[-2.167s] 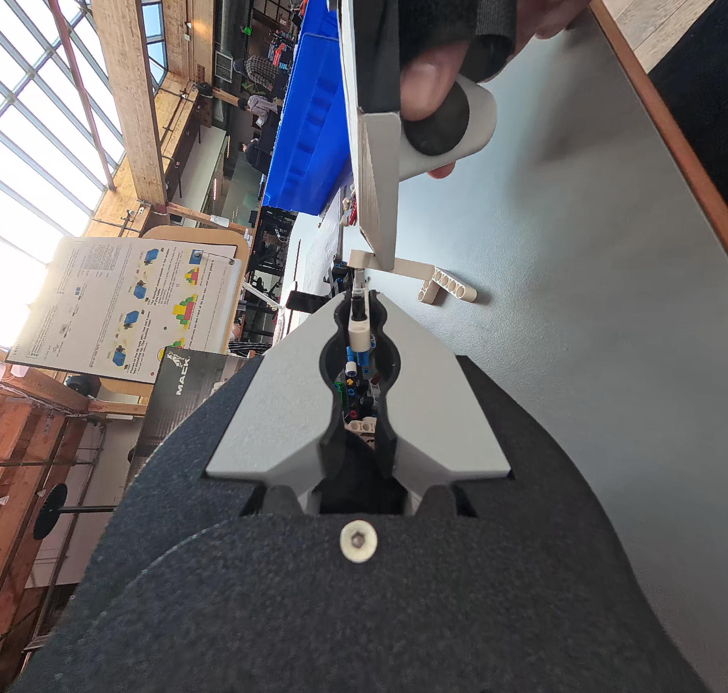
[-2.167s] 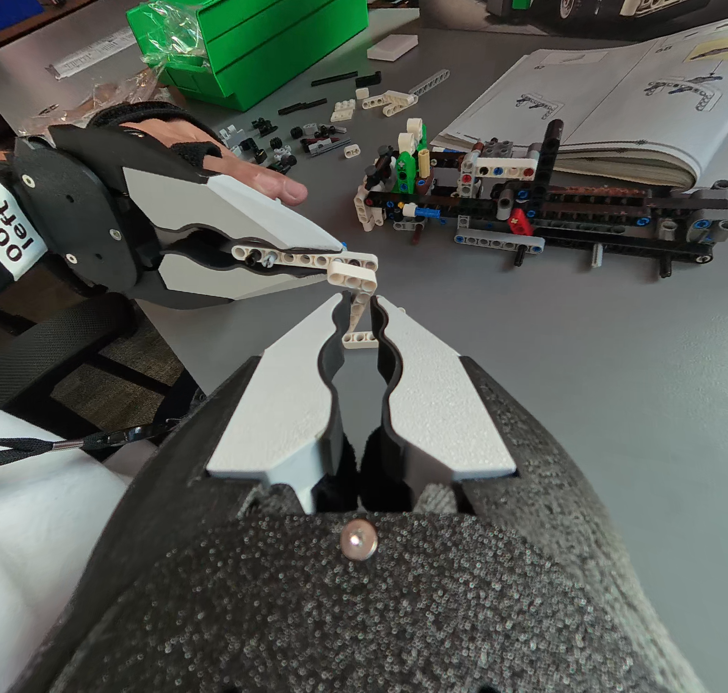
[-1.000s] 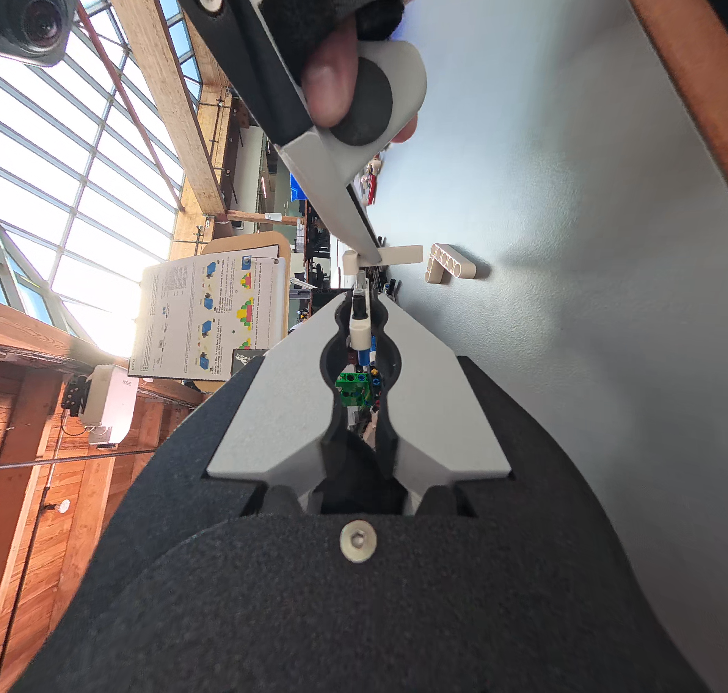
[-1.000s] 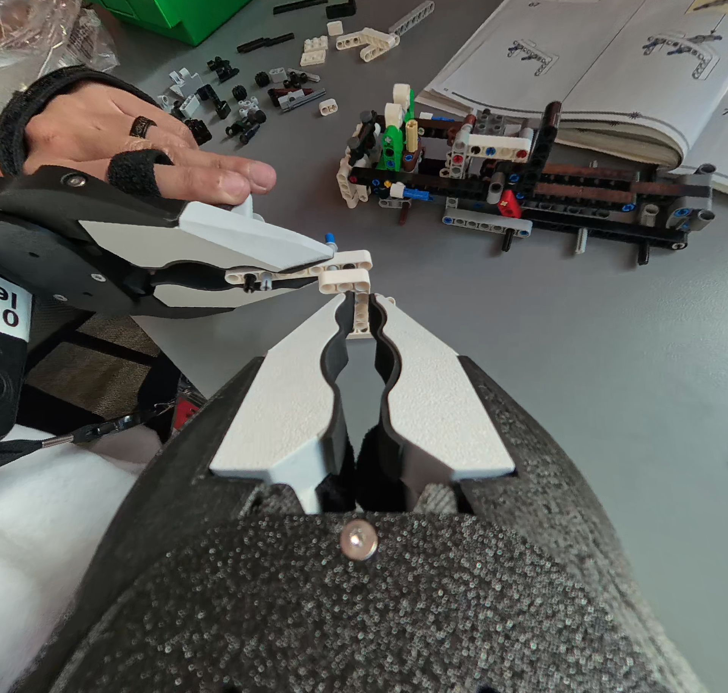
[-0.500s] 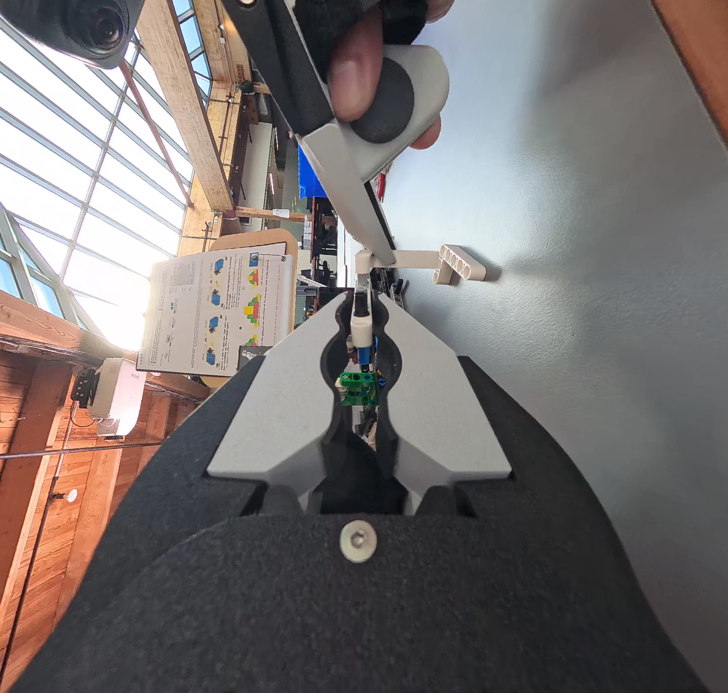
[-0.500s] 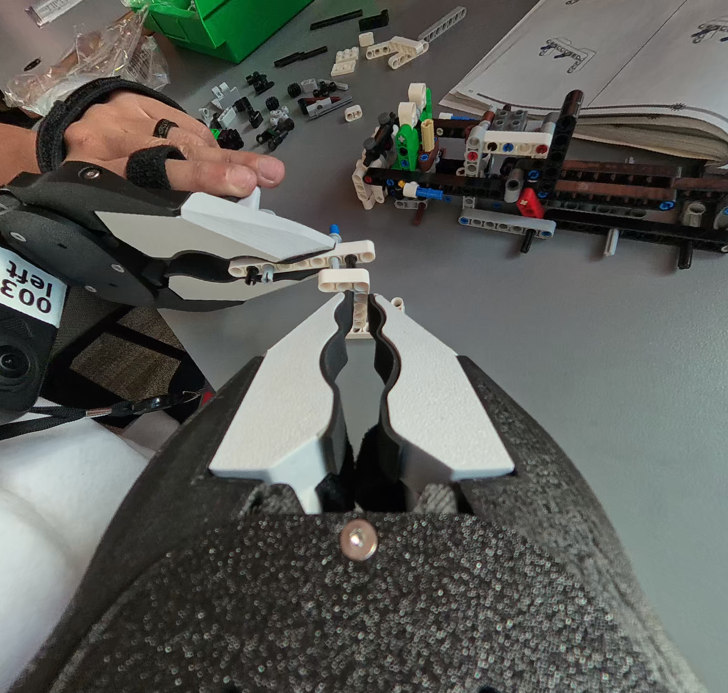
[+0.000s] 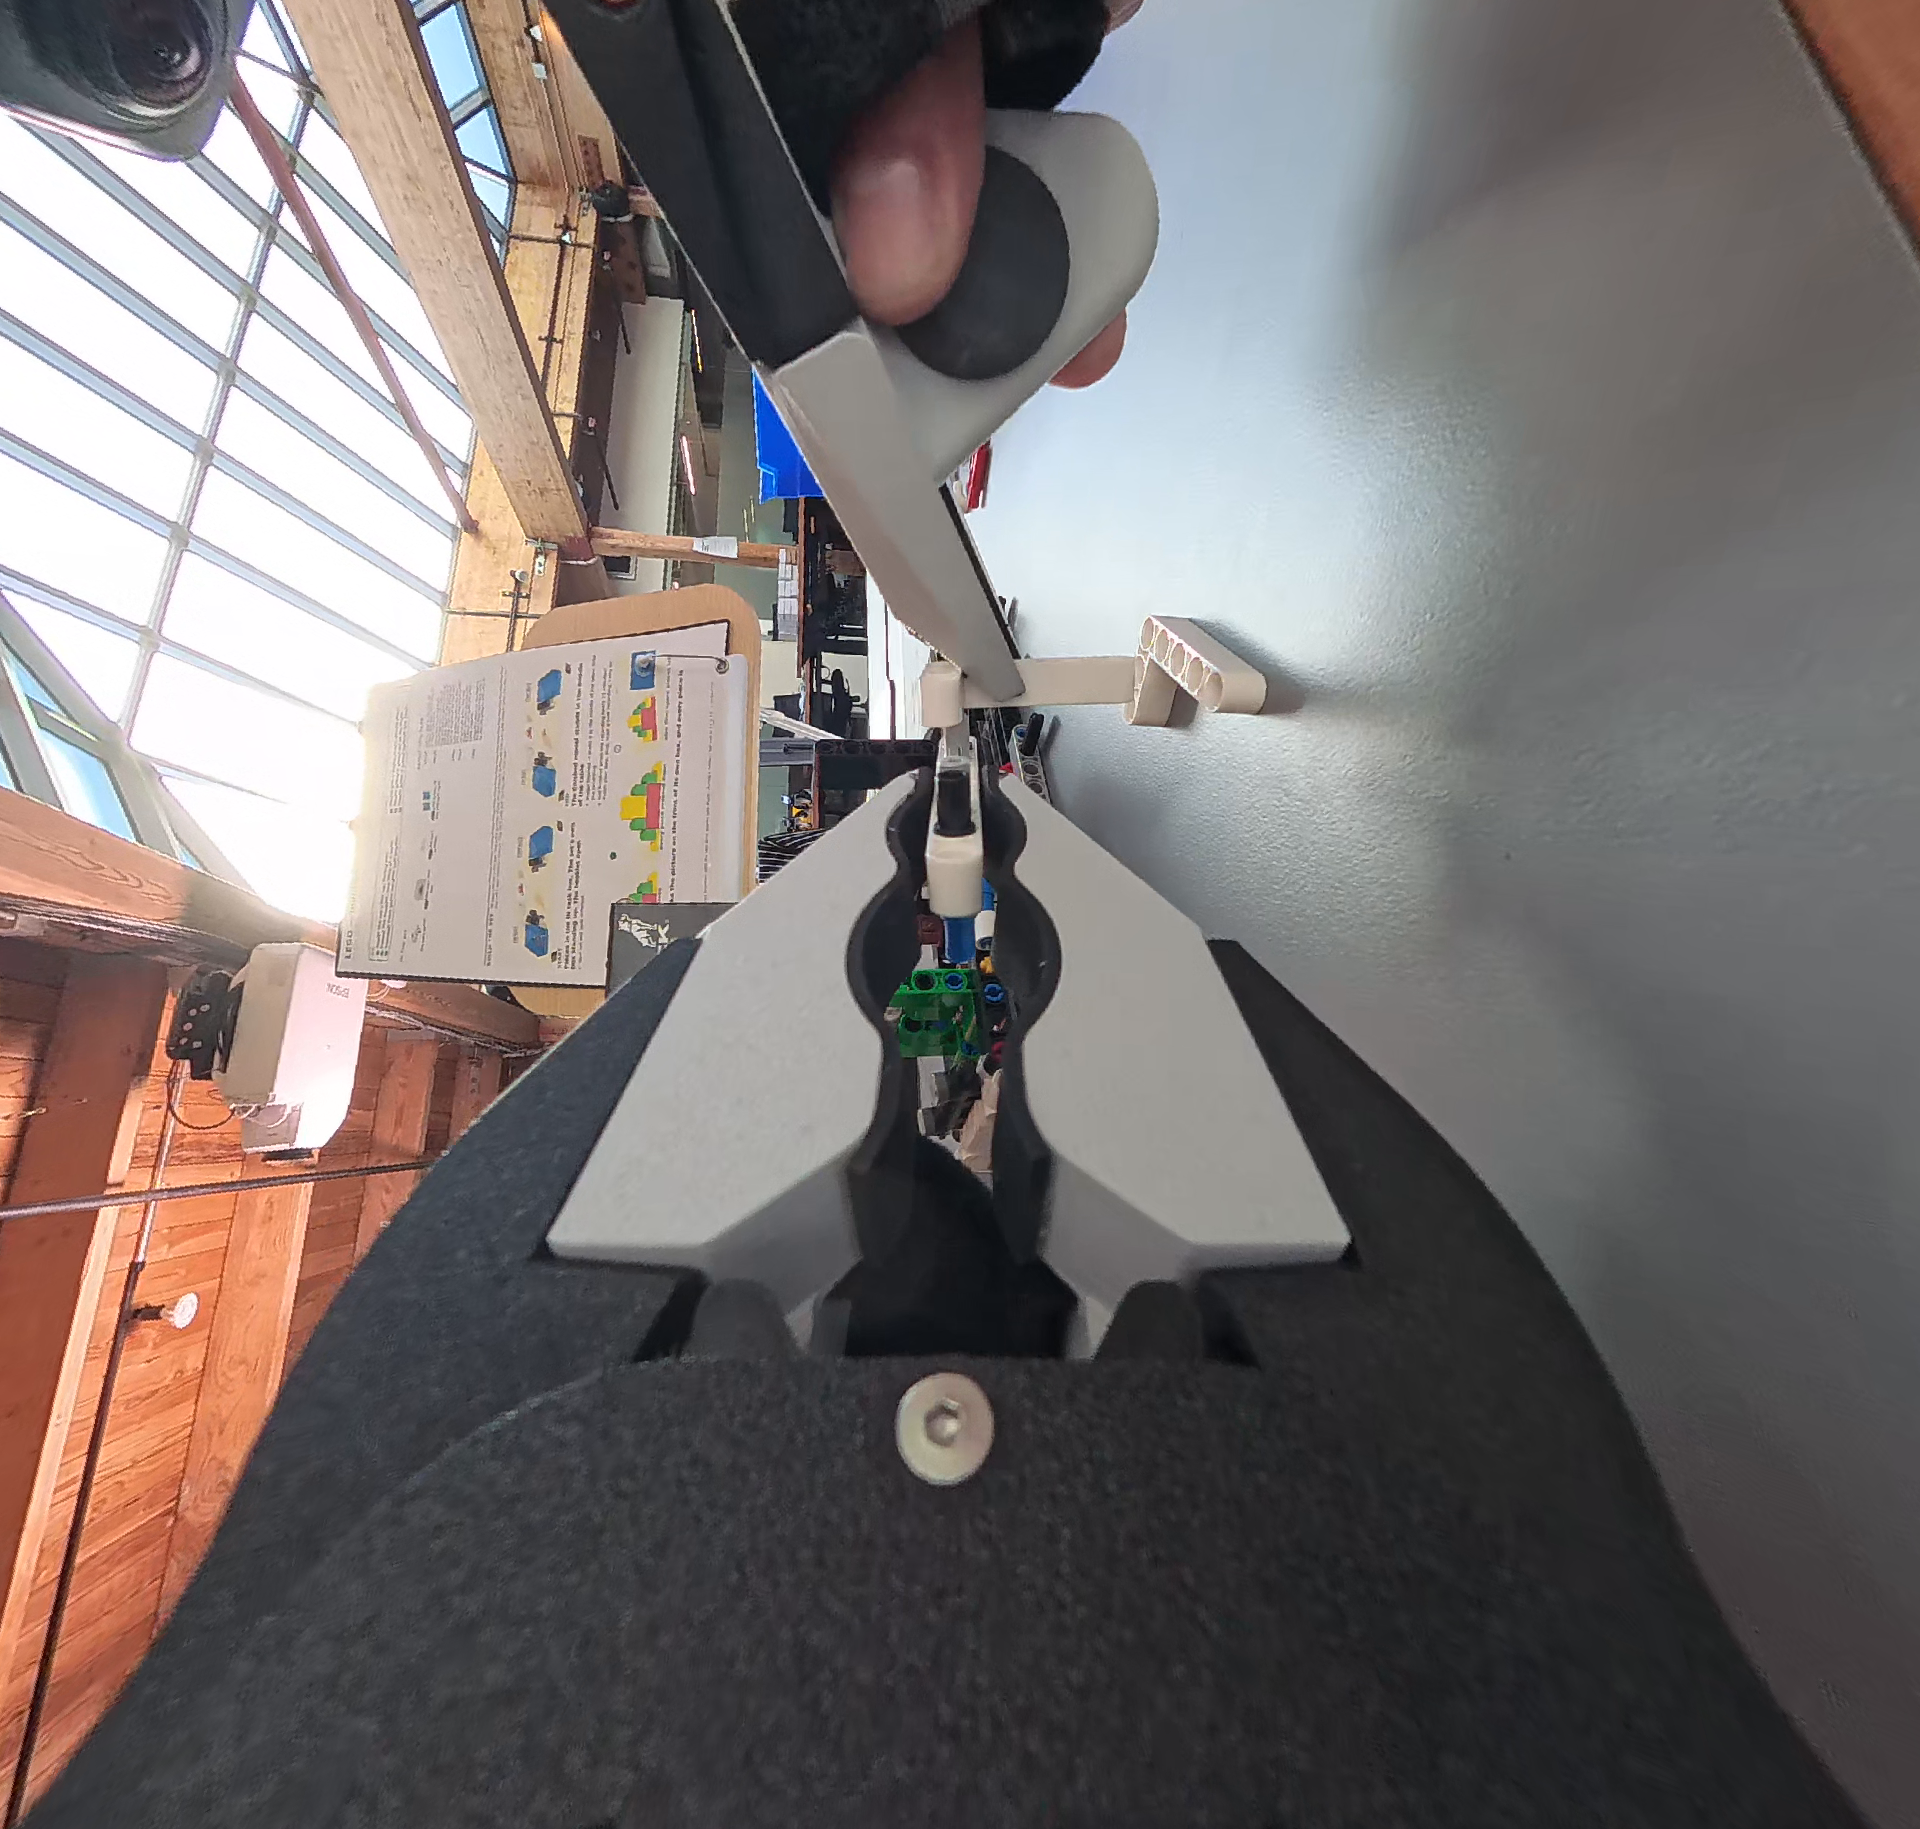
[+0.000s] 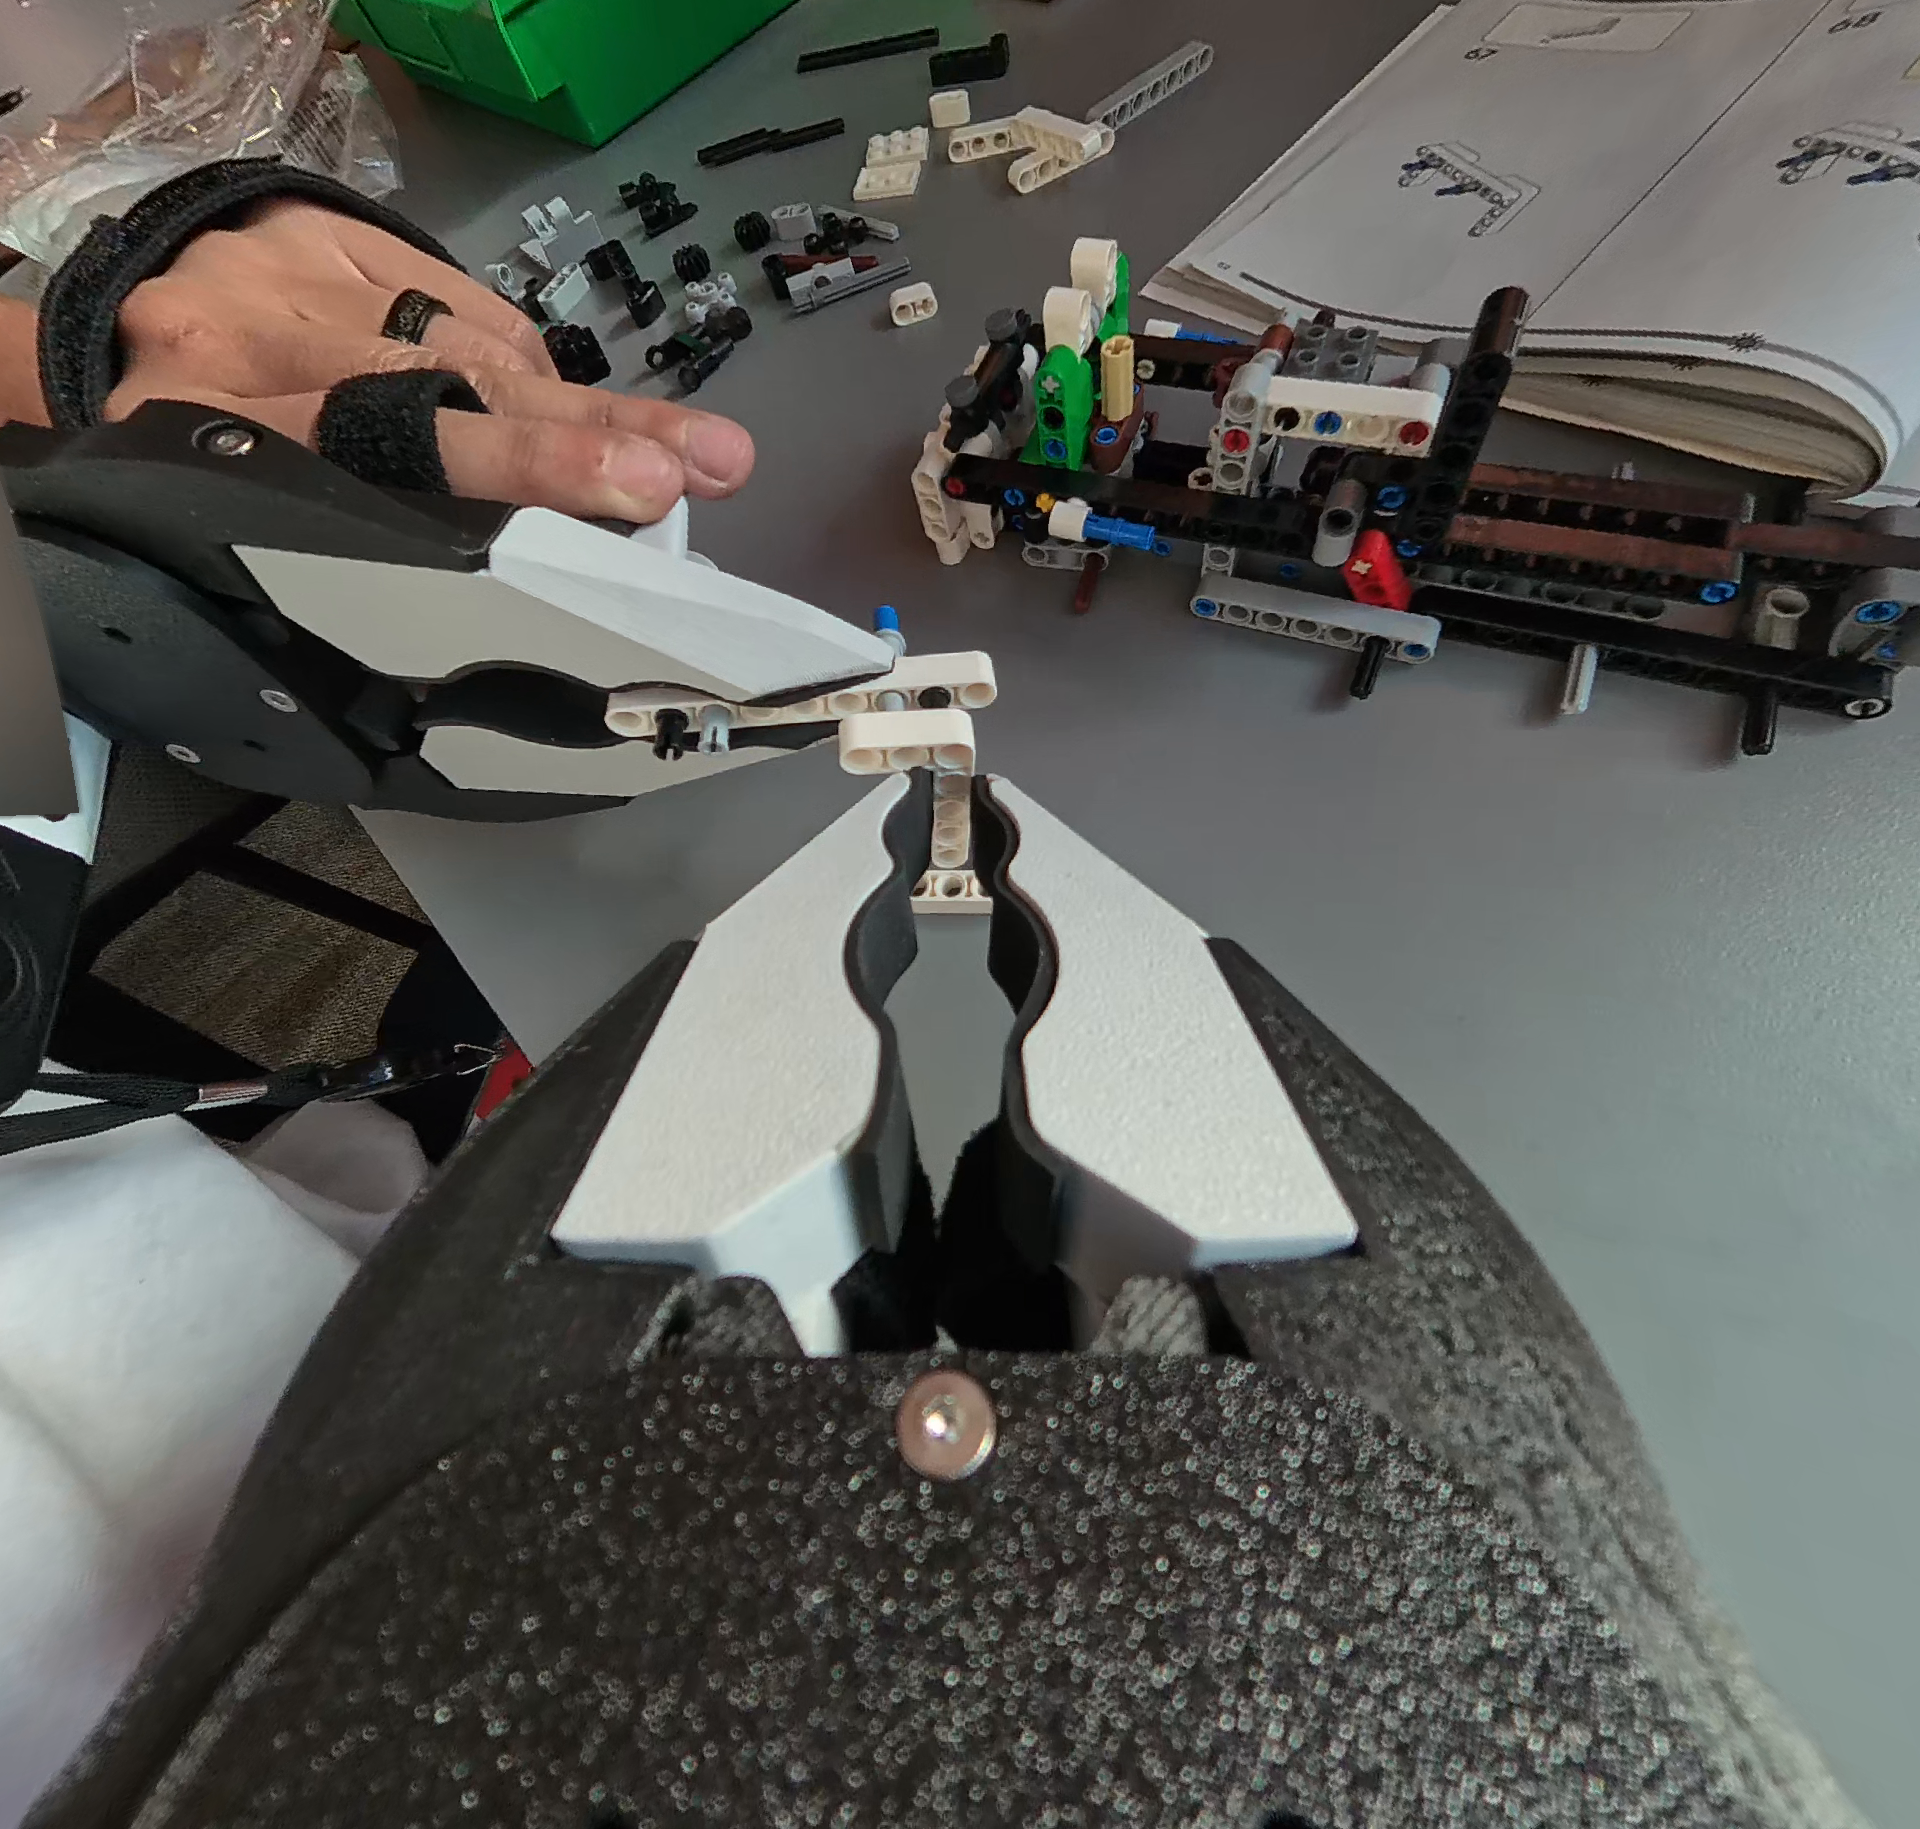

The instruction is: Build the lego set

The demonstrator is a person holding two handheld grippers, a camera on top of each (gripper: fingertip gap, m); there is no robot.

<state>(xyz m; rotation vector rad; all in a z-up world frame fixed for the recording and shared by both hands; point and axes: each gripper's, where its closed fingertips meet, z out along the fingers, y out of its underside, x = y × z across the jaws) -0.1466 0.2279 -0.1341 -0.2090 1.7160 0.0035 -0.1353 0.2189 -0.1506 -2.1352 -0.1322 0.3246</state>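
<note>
Right wrist view: two grippers bring white lego beams together above the grey table [image 8: 1455,948].

The right gripper [image 8: 951,792] is clamped on a white angled lego beam [image 8: 906,745]; the left gripper [image 8: 883,683] grips a long white holed beam [image 8: 800,704] carrying a blue pin [image 8: 885,621]. The partly built dark lego chassis [image 8: 1403,501] lies beyond, beside an open instruction booklet [image 8: 1558,200].

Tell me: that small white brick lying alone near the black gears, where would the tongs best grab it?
Probably from above, tongs closing across the short width of the small white brick. It lies flat on the grey table with bare space around it, and its long sides look parallel.
</note>
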